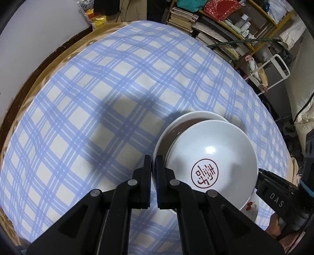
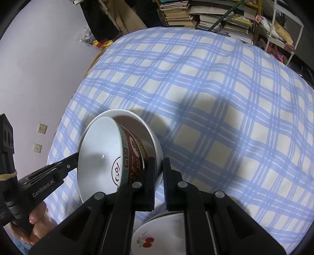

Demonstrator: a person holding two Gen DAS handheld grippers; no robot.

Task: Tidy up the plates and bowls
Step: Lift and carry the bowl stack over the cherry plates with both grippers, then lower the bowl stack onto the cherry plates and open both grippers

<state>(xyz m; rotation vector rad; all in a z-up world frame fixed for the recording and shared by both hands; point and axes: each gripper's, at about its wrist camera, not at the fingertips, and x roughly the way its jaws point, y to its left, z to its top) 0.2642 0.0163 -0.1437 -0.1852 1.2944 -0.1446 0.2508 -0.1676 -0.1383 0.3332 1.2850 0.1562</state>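
Observation:
A white outer bowl [image 1: 176, 121] [image 2: 137, 119] carries a smaller bowl [image 1: 212, 149] [image 2: 98, 157] nested in it at a tilt. The smaller bowl is white inside with a red seal mark, and red-patterned outside. My left gripper [image 1: 153, 158] is shut on the white bowl's rim. In the right wrist view its tip [image 2: 74, 157] vanishes behind the smaller bowl. My right gripper [image 2: 159, 160] [image 1: 261, 174] pinches the opposite rim of the white bowl. Under the bowls lies a white cherry-print plate [image 2: 149, 235] [image 1: 251, 208], top of a small stack.
A blue-checked tablecloth [image 1: 98, 98] [image 2: 215, 98] covers the round table, whose brown edge [image 1: 39, 64] shows at the left. Shelves of books [image 1: 215, 35] [image 2: 196, 17] and a white rack [image 1: 278, 64] stand beyond the far edge. A pale wall [image 2: 39, 68] is at the left.

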